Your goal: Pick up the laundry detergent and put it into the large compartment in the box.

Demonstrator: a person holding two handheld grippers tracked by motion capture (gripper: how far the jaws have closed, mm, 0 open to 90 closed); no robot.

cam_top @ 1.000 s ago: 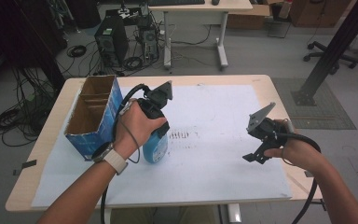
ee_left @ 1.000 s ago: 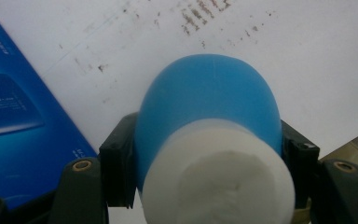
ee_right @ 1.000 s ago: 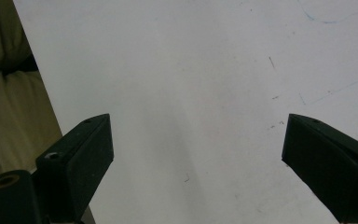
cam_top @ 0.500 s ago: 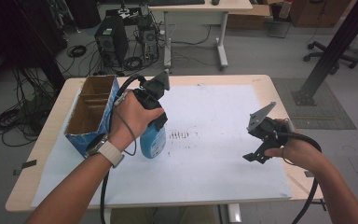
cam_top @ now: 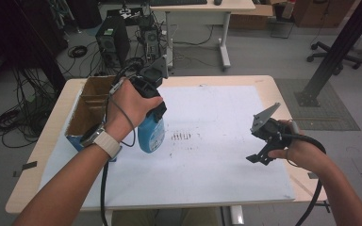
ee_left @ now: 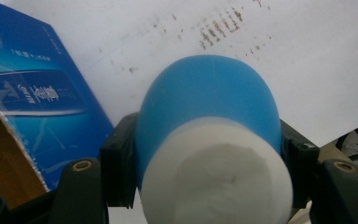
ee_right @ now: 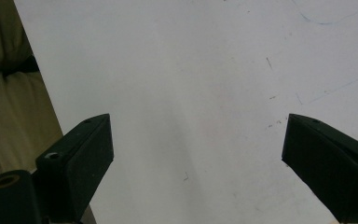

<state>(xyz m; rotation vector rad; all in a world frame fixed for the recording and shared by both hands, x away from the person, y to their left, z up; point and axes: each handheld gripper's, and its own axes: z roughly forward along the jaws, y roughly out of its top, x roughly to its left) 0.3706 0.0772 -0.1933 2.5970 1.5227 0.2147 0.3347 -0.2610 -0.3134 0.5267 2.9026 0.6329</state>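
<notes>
Everything here was placed against the white sheet point(cam_top: 207, 155) that covered the wooden table point(cam_top: 264, 81). At the sheet's left edge stood an open cardboard box point(cam_top: 90, 109) with blue printed sides, its mouth facing up. Just beside the box, toward the sheet's middle, the left gripper point(cam_top: 152, 109) pinched a blue bottle point(cam_top: 152, 134) and held it clear of the sheet, with the base hanging down near a patch of dark smudges point(cam_top: 183, 136). In the left gripper view the jaws pressed on either side of the bottle point(ee_left: 208, 135) at its upper body, just below a white cap point(ee_left: 216, 179), so the grip sat high on the rounded shoulder. The bottle looked like smooth moulded plastic, probably stiff enough to resist that squeeze but slippery on its curve; how full it was could not be told, so its weight stayed a guess. A hold lower, around the straighter labelled waist, would likely have been steadier than one on the dome, where the pads might slide off upward. Toward the sheet's right edge the right gripper point(cam_top: 262, 140) hung above bare paper, well apart from the bottle; in its own view its jaws stood spread wide with nothing between them, above the plain sheet point(ee_right: 191, 93).
</notes>
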